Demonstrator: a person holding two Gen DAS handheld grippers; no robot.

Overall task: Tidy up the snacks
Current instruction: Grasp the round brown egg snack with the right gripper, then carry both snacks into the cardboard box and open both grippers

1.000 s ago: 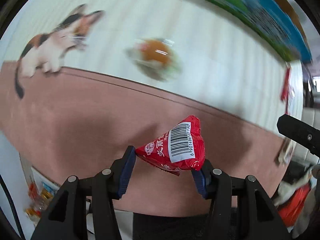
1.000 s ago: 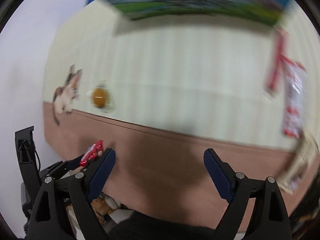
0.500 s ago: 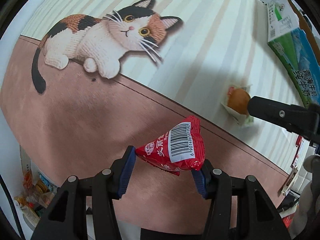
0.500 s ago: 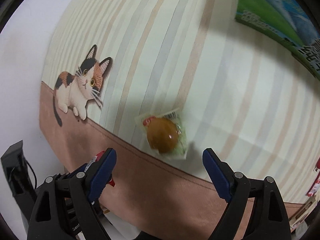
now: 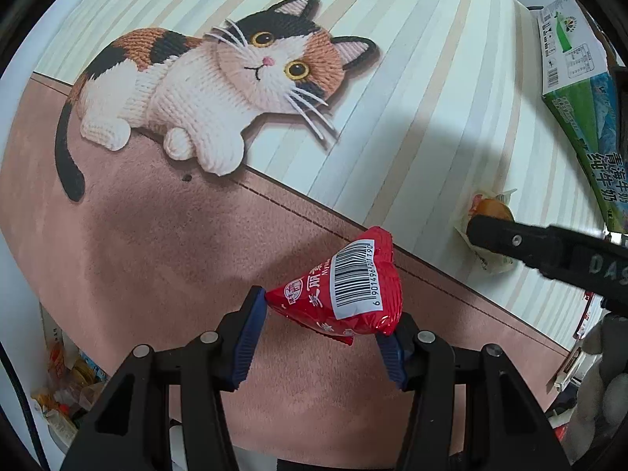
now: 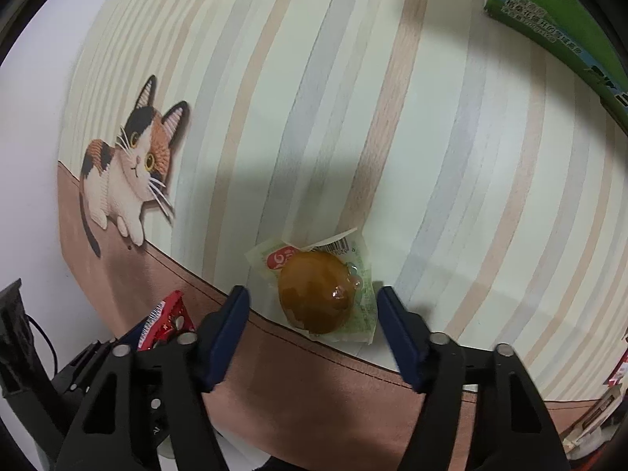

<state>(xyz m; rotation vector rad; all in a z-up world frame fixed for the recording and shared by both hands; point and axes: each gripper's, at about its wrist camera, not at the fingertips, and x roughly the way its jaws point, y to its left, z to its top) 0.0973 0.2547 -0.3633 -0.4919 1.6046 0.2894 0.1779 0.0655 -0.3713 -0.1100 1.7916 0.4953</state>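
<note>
A: Which arm takes the packed egg [image 6: 316, 292]?

B: Right tongs [image 6: 313, 316]. They're spread wide, gripping nothing, with the egg dead centre between the pads on the worktop [image 6: 451, 137], straddling the brown border line [image 6: 353, 357]. Its long axis runs roughly along the fingers, so the jaws would close across the short side.

A: Left?

B: Left tongs [image 5: 327, 333] are clenched on the red snack packet [image 5: 345, 294], barcode up, held above the brown band. The egg lies well off to their right, so the right arm is clearly nearer.

A: Change from half a second ago?

B: The right tongs have closed in: the egg was ahead of the tips, now it's between them. The cat print [image 6: 125, 172] sits further left. Left grip unchanged.
</note>
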